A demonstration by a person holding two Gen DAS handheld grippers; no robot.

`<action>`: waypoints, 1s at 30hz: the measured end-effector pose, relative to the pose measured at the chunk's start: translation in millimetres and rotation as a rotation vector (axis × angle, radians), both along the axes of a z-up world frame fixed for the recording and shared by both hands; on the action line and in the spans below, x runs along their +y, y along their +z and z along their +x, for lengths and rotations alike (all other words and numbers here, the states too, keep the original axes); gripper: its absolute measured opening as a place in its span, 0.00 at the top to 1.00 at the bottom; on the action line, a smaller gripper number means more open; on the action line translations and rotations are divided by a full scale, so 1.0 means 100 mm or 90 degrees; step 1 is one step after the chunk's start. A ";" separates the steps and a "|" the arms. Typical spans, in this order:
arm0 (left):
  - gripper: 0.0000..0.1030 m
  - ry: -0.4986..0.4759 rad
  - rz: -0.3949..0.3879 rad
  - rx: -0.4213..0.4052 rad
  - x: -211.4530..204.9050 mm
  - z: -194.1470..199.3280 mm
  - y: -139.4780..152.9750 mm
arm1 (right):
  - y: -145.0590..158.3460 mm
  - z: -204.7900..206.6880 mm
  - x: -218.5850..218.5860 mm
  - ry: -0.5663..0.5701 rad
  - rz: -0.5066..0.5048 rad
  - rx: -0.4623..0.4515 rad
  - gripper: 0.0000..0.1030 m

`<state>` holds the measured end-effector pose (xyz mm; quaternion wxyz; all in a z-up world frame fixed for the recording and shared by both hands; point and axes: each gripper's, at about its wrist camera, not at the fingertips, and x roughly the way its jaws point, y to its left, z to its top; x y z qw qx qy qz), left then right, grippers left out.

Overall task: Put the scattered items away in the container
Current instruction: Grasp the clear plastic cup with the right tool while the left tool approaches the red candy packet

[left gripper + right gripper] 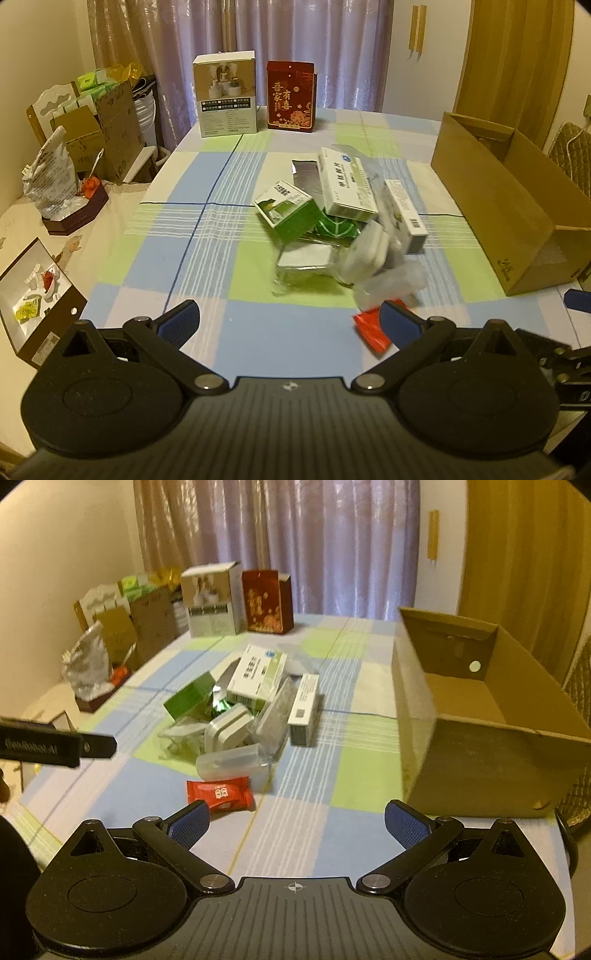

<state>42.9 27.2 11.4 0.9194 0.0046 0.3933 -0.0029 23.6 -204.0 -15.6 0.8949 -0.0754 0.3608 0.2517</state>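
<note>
Both our grippers, left and right, gape wide, empty, over the checked tablecloth; curtains behind; red packet unreadable.

Your left claw is spread wide, empty, held level and low. Your right claw is the same: wide apart, empty. The two sit side by side, near each other.
</note>
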 end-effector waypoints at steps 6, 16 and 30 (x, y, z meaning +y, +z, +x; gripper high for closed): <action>0.01 -0.027 -0.013 0.020 0.21 0.21 -0.14 | -0.21 0.15 0.34 0.046 -0.022 -0.004 0.00; 0.01 0.009 -0.035 0.041 0.45 0.53 -0.34 | -0.53 0.47 0.94 0.075 -0.055 -0.016 0.00; 0.01 0.040 -0.087 0.043 0.56 0.67 -0.43 | -0.77 0.69 1.15 0.060 -0.087 -0.017 0.00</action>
